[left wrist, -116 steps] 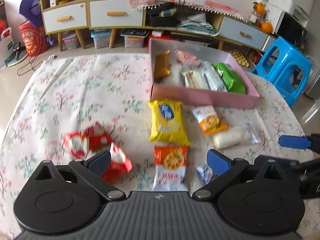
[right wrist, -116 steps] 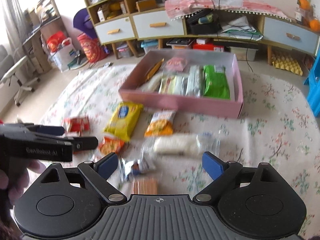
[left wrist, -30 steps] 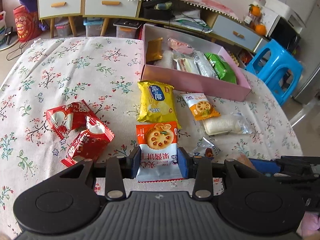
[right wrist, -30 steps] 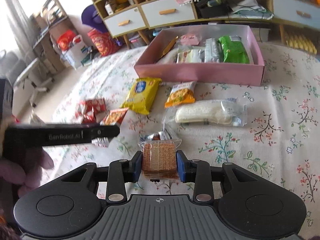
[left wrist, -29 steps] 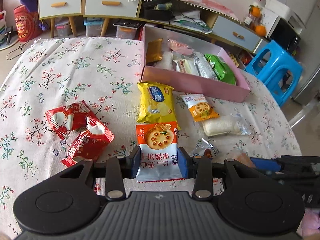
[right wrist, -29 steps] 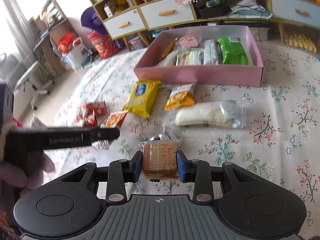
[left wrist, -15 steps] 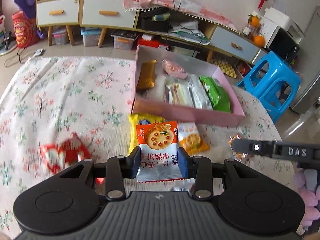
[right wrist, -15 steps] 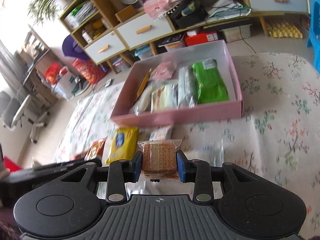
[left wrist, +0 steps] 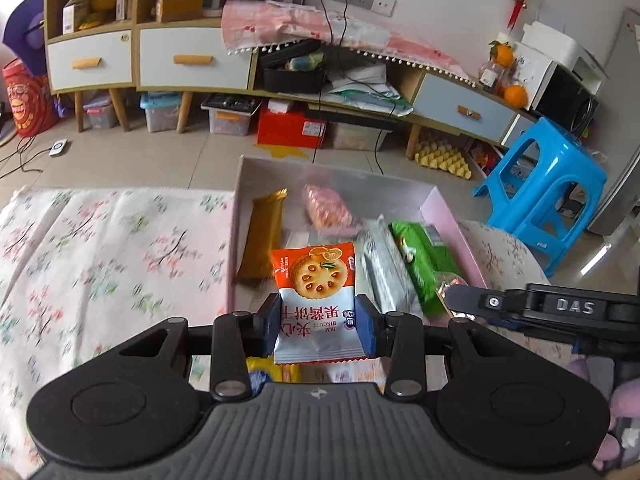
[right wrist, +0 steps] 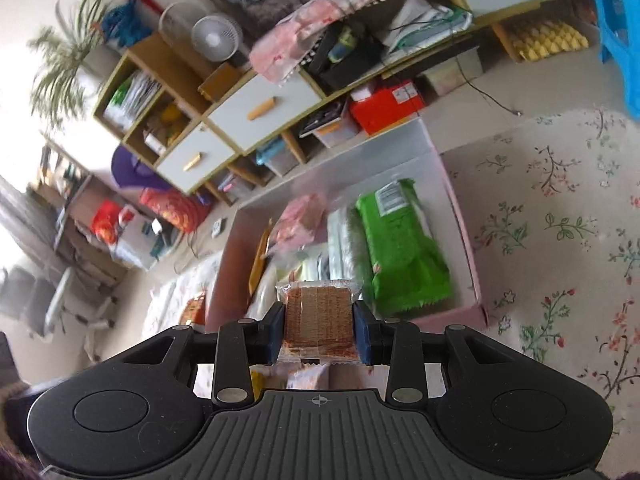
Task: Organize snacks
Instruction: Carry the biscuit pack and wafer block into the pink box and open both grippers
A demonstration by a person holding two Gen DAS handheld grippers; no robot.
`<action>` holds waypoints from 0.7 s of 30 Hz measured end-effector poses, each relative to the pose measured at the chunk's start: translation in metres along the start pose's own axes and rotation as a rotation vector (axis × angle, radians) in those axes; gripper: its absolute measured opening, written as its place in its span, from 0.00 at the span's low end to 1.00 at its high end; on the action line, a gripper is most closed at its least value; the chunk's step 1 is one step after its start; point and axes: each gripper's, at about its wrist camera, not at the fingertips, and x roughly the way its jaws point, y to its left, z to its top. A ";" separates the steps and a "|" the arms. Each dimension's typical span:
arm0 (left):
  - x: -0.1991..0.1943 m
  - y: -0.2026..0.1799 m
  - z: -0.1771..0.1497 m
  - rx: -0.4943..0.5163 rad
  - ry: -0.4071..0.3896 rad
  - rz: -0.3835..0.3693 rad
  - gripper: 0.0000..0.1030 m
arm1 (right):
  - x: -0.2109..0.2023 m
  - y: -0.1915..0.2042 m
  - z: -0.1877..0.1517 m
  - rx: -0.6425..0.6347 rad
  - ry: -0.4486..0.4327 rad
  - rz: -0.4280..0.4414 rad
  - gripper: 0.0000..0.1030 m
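Observation:
My left gripper is shut on an orange and white jam biscuit packet and holds it in the air over the near edge of the pink box. My right gripper is shut on a clear-wrapped brown wafer, held tilted above the same pink box. The box holds a gold bar, a pink packet, silver packets and a green bag. The right gripper's arm shows at the right of the left wrist view.
The box sits on a floral tablecloth. A yellow packet lies under my left gripper. A blue stool stands to the right of the table. Wooden cabinets with drawers line the wall behind.
Both grippers have lifted their packets off the cloth and moved forward over the pink box. The right gripper has tilted to one side.

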 end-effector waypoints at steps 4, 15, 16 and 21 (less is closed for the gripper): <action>0.016 -0.003 0.004 0.002 -0.005 0.010 0.35 | 0.008 -0.007 0.002 0.023 -0.003 0.014 0.33; 0.028 0.002 0.002 0.008 0.005 0.056 0.35 | 0.024 -0.007 -0.001 0.042 0.008 0.043 0.33; 0.028 0.003 0.002 0.007 0.006 0.057 0.35 | 0.025 -0.007 -0.002 0.041 0.008 0.044 0.35; 0.027 0.006 0.000 0.013 -0.005 0.056 0.39 | 0.025 -0.008 -0.001 0.052 0.000 0.055 0.38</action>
